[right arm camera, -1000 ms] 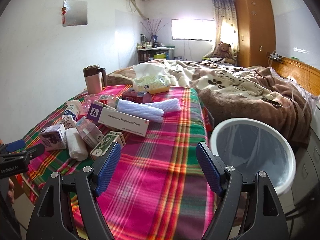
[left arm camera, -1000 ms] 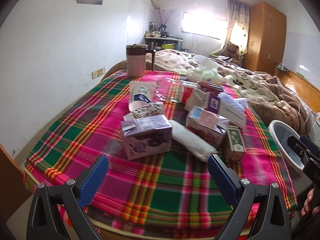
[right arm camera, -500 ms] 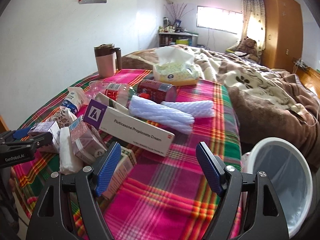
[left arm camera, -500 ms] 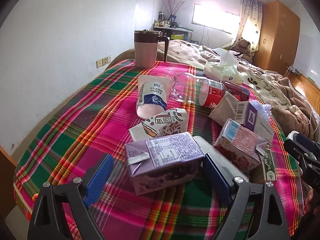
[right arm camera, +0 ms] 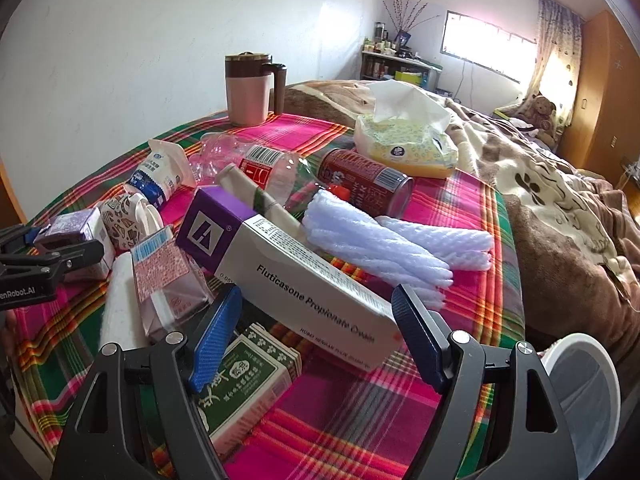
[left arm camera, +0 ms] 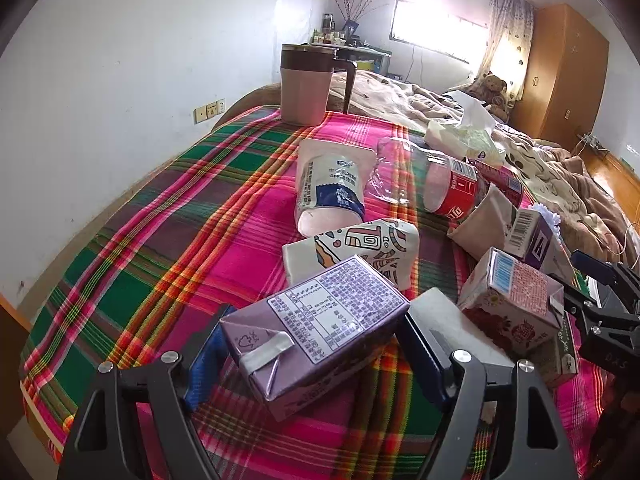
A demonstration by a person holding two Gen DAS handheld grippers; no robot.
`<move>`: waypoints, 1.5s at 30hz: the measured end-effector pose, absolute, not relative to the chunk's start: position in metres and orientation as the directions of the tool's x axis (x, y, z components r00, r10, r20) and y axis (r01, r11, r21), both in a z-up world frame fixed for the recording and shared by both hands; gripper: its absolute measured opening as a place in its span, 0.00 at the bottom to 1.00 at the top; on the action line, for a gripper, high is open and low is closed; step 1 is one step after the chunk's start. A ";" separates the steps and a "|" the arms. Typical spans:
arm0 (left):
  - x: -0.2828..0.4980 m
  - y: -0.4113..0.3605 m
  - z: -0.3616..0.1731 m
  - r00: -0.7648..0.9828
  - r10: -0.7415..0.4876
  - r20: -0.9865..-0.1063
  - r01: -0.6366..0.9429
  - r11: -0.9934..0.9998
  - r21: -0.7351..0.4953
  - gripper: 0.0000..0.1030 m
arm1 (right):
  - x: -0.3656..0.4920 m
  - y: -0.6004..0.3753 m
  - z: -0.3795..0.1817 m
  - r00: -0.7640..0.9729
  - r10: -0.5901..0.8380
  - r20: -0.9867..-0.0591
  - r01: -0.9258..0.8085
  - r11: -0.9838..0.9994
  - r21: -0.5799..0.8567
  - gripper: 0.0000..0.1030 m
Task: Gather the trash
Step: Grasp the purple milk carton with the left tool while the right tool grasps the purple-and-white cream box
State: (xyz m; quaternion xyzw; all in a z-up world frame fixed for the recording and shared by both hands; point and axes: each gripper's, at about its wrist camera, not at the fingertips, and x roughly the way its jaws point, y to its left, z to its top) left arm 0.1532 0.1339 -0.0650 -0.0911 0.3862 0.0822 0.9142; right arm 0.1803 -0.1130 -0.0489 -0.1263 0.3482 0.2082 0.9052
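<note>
White plastered walls (left arm camera: 120,60) enclose the bedroom; a bright window (left arm camera: 438,36) with a patterned curtain (left arm camera: 510,36) glares at the far end; an orange wooden wardrobe (left arm camera: 568,72) stands beside it; a brown teddy bear (right arm camera: 542,114) sits on the bed's rumpled beige-brown blanket (right arm camera: 560,208); a cluttered shelf (right arm camera: 396,60) lines the far wall.

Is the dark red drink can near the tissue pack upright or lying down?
Lying down. The dark red metal drink can rests on its side on the plaid blanket, its round end facing the camera.

Mug (left arm camera: 305,82) behind cartons (left arm camera: 316,332) on blanket (left arm camera: 160,240).
</note>
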 end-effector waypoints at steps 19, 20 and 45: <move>0.148 0.140 -0.067 0.692 -0.032 -0.721 -0.163 0.966 -0.199 0.75 | 0.184 -0.113 -0.048 0.628 0.329 -0.706 -0.504 0.862 -0.047 0.33; 0.148 0.140 -0.067 0.695 -0.036 -0.718 -0.157 0.967 -0.201 0.75 | 0.186 -0.115 -0.048 0.612 0.349 -0.709 -0.516 0.856 -0.024 0.34; 0.138 0.131 -0.062 0.705 -0.059 -0.706 -0.098 0.979 -0.180 0.73 | 0.180 -0.120 -0.053 0.581 0.388 -0.715 -0.517 0.855 0.043 0.21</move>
